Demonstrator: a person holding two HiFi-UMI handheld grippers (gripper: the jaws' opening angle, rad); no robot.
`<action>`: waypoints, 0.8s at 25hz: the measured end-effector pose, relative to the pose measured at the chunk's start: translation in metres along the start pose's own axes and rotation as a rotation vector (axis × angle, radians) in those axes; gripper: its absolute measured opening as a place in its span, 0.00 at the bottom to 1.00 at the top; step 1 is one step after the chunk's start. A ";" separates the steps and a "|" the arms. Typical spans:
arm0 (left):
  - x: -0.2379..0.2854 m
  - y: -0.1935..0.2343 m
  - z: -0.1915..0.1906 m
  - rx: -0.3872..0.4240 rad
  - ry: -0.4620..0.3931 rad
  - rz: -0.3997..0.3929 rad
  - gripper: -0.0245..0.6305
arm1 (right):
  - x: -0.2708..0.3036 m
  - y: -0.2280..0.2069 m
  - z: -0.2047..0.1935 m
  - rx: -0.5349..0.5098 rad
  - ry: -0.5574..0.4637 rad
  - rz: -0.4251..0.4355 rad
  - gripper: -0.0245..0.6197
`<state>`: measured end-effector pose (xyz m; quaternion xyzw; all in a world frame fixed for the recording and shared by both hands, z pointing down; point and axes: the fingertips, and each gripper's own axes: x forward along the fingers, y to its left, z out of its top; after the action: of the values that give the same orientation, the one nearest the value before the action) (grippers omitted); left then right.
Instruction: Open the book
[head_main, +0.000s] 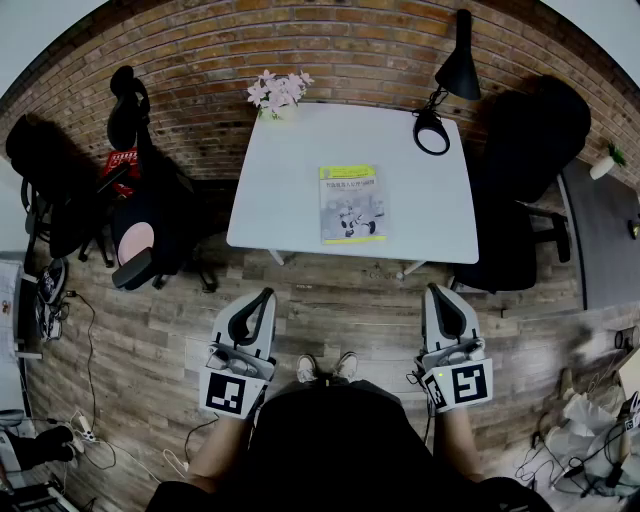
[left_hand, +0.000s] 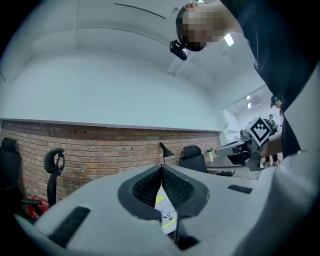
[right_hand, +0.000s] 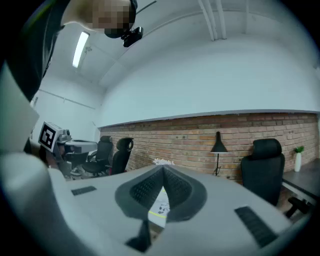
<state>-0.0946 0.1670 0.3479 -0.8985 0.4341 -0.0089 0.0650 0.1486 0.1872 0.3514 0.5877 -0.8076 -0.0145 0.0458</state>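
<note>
Book: lies closed and flat, cover up, on the white tabletop, right of the middle and close to the near edge. Its long axis runs from the person's side towards the brick wall, nearly square to the tabletop edges. The yellow-green band of the cover is at the far end, and the illustrated part is at the near end. Nothing touches it.

Left tongs: held level over the wood floor, short of the tabletop and well apart from the book, pointing towards the wall. The left gripper view shows the two jaws pressed together at their tips with nothing between them. Part of the book's cover shows far beyond, through the gap below the tips. State: clenched, empty.

Right tongs: held level at the same height, to the right of the person's shoes, also short of the tabletop and pointing the same way. The right gripper view shows the jaw tips meeting with nothing gripped. State: clenched, empty.

Other items: pink flowers stand at the far left edge of the tabletop, and a black desk lamp stands at the far right corner. Both are well apart from the book. A black chair stands just beside the tabletop on the right.
</note>
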 end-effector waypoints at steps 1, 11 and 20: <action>0.001 0.000 0.000 0.000 0.002 0.003 0.07 | 0.001 -0.001 -0.001 -0.001 0.001 0.003 0.06; -0.002 -0.004 -0.005 0.021 0.036 0.064 0.07 | -0.003 -0.015 -0.014 0.097 -0.038 0.062 0.06; 0.005 0.000 -0.010 0.038 0.046 0.091 0.07 | -0.008 -0.029 -0.041 0.097 0.033 0.050 0.06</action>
<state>-0.0924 0.1622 0.3573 -0.8759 0.4757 -0.0349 0.0725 0.1817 0.1870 0.3898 0.5691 -0.8209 0.0354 0.0307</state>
